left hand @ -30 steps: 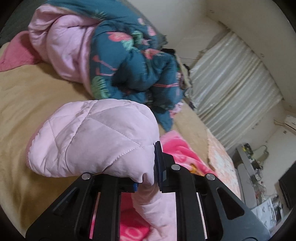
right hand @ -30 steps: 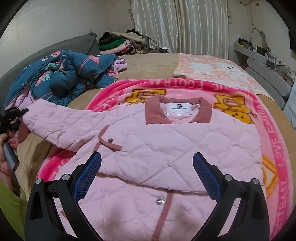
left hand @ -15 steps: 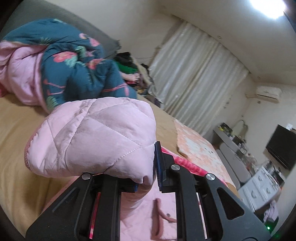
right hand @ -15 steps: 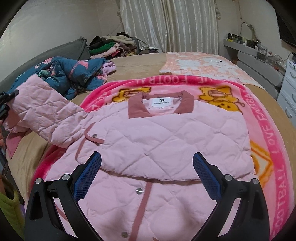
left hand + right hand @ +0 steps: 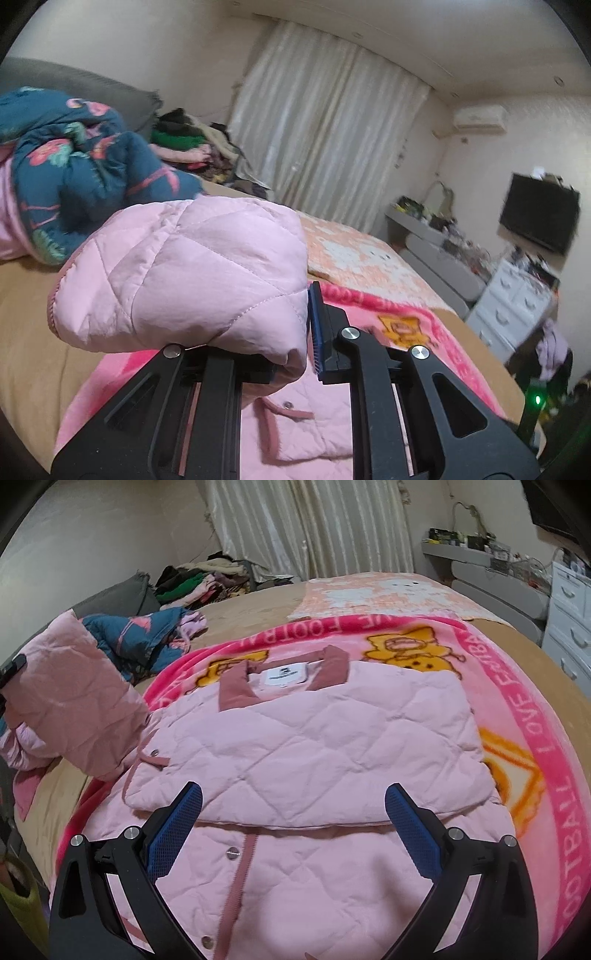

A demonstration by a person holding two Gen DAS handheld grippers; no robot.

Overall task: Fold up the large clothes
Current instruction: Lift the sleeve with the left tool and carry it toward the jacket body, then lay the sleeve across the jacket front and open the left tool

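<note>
A pink quilted jacket lies front up on a pink cartoon blanket on the bed, its right sleeve folded across the chest. My left gripper is shut on the end of the jacket's left sleeve and holds it raised above the bed; the lifted sleeve also shows at the left of the right wrist view. My right gripper is open and empty, hovering over the jacket's lower front near its snap placket.
A teal flowered quilt is bunched at the head of the bed. A pile of clothes lies beyond it by the curtain. A peach cartoon blanket covers the far side. White drawers stand to the right.
My left gripper has lifted the sleeve end higher and swung it toward the jacket's body. My right gripper has moved slightly closer over the jacket, still open.
</note>
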